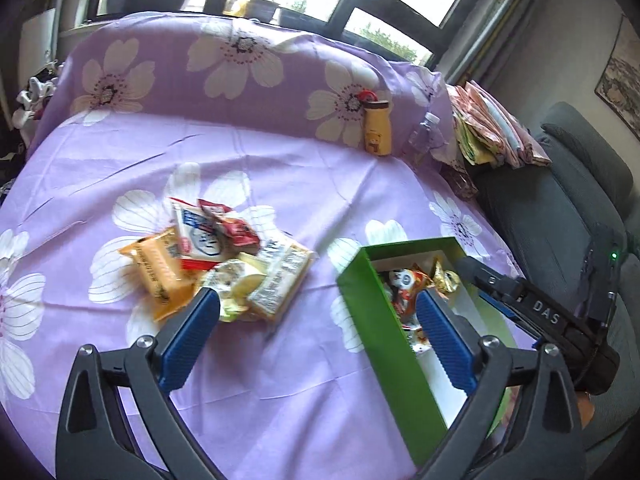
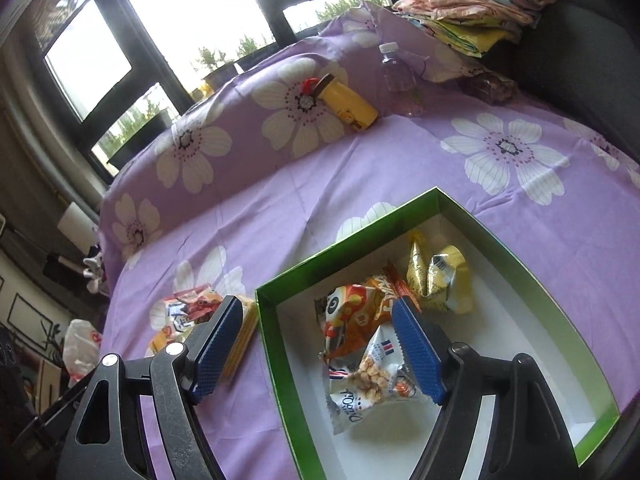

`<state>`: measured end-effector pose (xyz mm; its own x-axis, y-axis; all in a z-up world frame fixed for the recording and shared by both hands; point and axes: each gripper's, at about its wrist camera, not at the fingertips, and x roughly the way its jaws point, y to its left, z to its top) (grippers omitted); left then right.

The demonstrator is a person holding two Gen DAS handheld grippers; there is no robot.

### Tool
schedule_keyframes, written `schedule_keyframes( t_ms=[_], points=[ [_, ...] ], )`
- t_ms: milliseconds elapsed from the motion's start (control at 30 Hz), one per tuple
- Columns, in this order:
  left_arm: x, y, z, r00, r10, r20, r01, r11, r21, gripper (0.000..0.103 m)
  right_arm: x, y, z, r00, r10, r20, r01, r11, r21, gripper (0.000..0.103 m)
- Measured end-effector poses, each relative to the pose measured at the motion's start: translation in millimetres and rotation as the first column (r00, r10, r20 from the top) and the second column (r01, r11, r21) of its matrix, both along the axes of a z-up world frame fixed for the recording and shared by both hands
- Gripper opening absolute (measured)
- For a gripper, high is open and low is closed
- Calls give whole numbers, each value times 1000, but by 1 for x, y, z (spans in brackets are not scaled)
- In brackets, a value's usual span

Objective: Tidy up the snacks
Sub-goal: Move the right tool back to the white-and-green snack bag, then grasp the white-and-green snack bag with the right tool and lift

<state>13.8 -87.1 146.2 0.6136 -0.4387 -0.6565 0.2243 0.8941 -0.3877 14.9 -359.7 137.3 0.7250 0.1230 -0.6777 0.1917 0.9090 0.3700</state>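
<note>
Snack pile point(image 1: 216, 264) on purple sheet point(image 1: 280, 168), left of green box point(image 1: 376, 320). Left gripper point(image 1: 316, 328) jaws wide, empty, nearer the pile, just ahead-left. Right gripper point(image 2: 320, 344) jaws apart, empty, above box. Orange packet point(image 1: 160, 276) long axis diagonal.

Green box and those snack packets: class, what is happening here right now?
A person with a gripper in each hand is sorting snacks on a purple flowered sheet. The green box already holds a few packets; a pile of packets waits beside it. The left gripper and right gripper are both open and empty.
</note>
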Motion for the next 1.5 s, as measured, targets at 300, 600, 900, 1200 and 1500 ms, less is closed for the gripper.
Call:
schedule_keyframes(
  t_ms=[300, 600, 900, 1200, 1500],
  points=[
    [26, 72, -49, 979, 163, -119, -161, 987, 27, 102, 5, 55, 1, 996, 85, 0, -84, 992, -93, 88],
    [47, 93, -79, 949, 193, -250, -208, 977, -36, 100, 50, 116, -3, 957, 280, -80, -285, 957, -54, 88],
    [47, 83, -94, 935, 109, -337, -168, 974, -150, 92, 105, 175, -43, 870, 459, -183, -470, 882, -21, 70],
    [45, 64, -104, 934, 60, -353, -128, 976, -175, 69, 123, 177, -76, 823, 506, -258, -510, 858, 57, 43],
    [45, 53, -115, 926, 23, -377, -85, 985, -149, 41, 109, 183, -83, 807, 518, -284, -538, 843, 12, 34]
  ],
)
